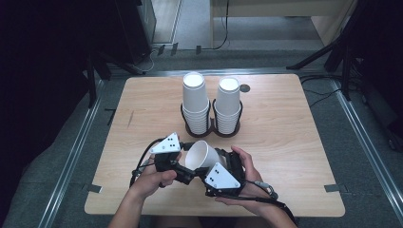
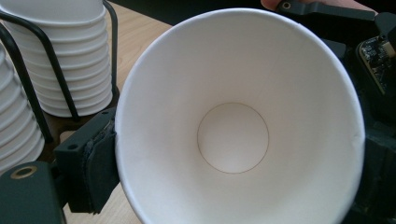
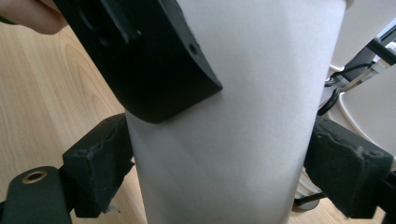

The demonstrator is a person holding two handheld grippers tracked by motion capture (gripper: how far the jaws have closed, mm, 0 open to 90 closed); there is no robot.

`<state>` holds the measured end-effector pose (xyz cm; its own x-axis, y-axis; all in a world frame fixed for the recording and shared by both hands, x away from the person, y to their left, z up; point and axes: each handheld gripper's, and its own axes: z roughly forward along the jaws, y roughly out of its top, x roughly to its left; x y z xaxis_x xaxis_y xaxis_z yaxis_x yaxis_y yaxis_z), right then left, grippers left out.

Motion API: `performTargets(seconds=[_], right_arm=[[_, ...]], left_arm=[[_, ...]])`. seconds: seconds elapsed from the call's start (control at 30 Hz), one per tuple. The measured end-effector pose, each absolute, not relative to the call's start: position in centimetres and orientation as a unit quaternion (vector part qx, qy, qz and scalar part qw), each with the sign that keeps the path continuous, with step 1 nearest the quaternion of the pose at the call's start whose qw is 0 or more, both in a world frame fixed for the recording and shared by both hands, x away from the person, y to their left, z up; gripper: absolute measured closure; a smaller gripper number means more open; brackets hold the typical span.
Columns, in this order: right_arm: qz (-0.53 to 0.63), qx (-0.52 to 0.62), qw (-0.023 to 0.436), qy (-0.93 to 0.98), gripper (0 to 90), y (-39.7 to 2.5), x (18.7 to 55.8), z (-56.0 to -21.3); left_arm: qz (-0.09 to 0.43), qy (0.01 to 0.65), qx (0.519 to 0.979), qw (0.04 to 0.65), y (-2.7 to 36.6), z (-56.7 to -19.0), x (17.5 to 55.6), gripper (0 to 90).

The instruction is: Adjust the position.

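A single white paper cup (image 1: pixel 203 156) is held on its side above the near edge of the table (image 1: pixel 285 142), mouth turned toward the left gripper (image 1: pixel 183 175). In the right gripper view, the right gripper (image 3: pixel 224 163) is closed on the cup's wall – one pad (image 3: pixel 100 163) pressed to each side, partway along its length. In the left gripper view, one pad (image 2: pixel 95 172) touches the rim from outside; the other jaw is hidden, so whether this gripper is clamped on the cup cannot be told. Two stacks of cups (image 1: pixel 211 102) stand upright in a black wire holder (image 1: pixel 211 127) toward the far edge, well apart from the held cup. The cup is judged very light, thin-walled and easily crushed – hold is best taken with gentle pressure near the rolled rim, where the wall is stiffest.
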<state>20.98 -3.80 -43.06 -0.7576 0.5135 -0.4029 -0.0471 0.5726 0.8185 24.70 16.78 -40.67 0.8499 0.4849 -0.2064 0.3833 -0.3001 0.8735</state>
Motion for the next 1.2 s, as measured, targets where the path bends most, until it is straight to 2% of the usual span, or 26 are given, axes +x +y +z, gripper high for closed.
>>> performTargets(seconds=[0.47, 0.97, 1.2], right_arm=[[0.459, 0.119, 0.339, 0.812, 18.6, -4.1, 20.6, -43.3], [0.492, 0.159, 0.336, 0.788, 18.8, -5.9, 21.7, -43.2], [0.51, 0.198, 0.333, 0.768, 18.6, -7.5, 22.7, -42.9]], left_arm=[[0.034, 0.267, 0.796, 0.542, 17.0, -40.7, 24.7, 2.0], [0.034, 0.283, 0.748, 0.599, 19.0, -39.5, 24.8, 0.5], [0.053, 0.305, 0.723, 0.618, 20.2, -39.5, 25.0, 0.5]])
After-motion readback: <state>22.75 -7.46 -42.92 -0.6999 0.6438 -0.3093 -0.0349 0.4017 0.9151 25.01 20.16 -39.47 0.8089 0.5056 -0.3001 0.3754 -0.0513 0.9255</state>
